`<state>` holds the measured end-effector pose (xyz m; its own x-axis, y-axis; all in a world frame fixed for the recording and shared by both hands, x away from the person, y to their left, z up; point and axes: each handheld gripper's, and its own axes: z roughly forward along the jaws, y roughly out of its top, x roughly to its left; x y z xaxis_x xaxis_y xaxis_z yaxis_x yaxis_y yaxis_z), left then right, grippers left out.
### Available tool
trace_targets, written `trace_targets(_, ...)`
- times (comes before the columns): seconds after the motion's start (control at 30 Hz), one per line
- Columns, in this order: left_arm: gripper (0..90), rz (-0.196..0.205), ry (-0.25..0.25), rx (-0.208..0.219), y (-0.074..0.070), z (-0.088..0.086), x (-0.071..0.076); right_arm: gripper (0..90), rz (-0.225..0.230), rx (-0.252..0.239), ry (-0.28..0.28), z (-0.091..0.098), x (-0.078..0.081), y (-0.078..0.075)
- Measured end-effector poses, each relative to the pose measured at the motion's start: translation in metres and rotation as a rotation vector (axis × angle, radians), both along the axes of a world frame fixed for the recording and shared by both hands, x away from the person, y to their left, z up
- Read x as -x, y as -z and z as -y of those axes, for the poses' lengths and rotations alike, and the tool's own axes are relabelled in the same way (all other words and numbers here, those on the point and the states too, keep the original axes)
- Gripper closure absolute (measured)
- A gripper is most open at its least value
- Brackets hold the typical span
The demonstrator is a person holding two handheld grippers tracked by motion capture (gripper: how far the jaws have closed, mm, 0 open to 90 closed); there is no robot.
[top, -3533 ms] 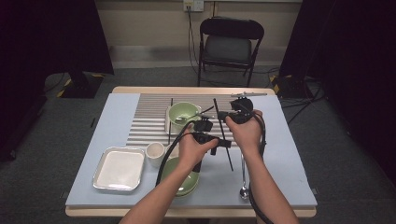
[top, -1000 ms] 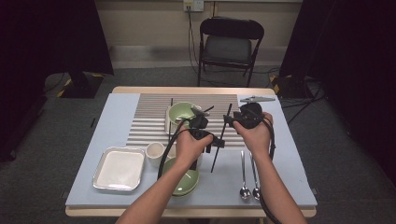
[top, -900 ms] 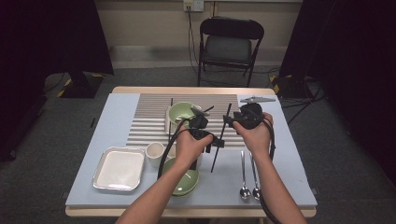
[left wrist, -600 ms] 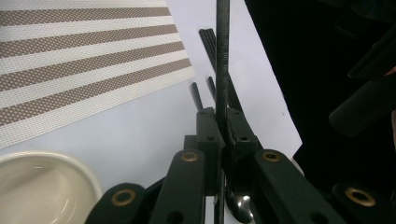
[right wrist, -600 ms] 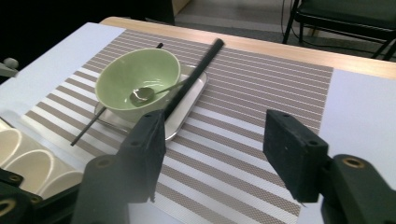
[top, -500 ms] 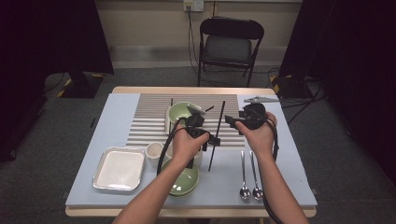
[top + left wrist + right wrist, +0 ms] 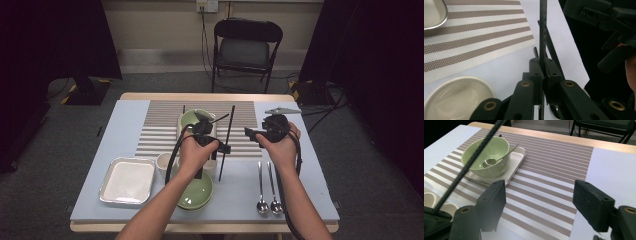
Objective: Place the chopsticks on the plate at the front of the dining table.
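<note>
Left gripper (image 7: 212, 142) is clamped on a black chopstick (image 7: 226, 142), jaws pinching it near mid-length; the stick stands roughly upright above the table, lower tip over the blue mat (image 7: 310, 200) near the front green bowl (image 7: 196, 192). Left gripper view confirms it: stick (image 7: 543, 37) runs straight up out of the closed jaws. A second thin dark rod seems to lie behind it, can't tell if it's another chopstick.

Right gripper (image 7: 260, 135) has just been opening, jaws now wide apart with nothing between them, sitting just right of the stick and clear of it. Looks like a handover just finished: stick now belongs to the left hand alone.

State of the setting, near to far:
- front: green bowl, white tray (image 7: 127, 180), small white cup (image 7: 164, 161), two spoons (image 7: 267, 187) laid side by side on the right
- middle: striped placemat (image 7: 160, 125), mostly bare on its right half
- far: green bowl with a spoon in it (image 7: 487, 156), standing on a second tray (image 7: 517, 161)

Done, I'd judge: spoons placed. Left: chopstick not yet set down; likely goes beside the spoons or on the placemat. Right hand is free for the next item.
</note>
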<state>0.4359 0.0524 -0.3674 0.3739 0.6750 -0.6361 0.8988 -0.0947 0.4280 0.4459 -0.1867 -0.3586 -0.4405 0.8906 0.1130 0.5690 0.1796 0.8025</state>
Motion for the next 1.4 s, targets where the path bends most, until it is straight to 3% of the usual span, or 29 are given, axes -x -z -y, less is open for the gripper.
trace_targets(0.37, 86.2, 0.003, -0.014, 0.003, -0.003, -0.010, -0.001, 22.1, -0.006, 0.027, 0.017, 0.004, 0.000, 0.008)
trace_targets(1.4, 86.4, 0.002, -0.069, 0.014, -0.010, -0.043, -0.002, 20.4, -0.035, 0.016, 0.031, 0.021, 0.000, 0.026)
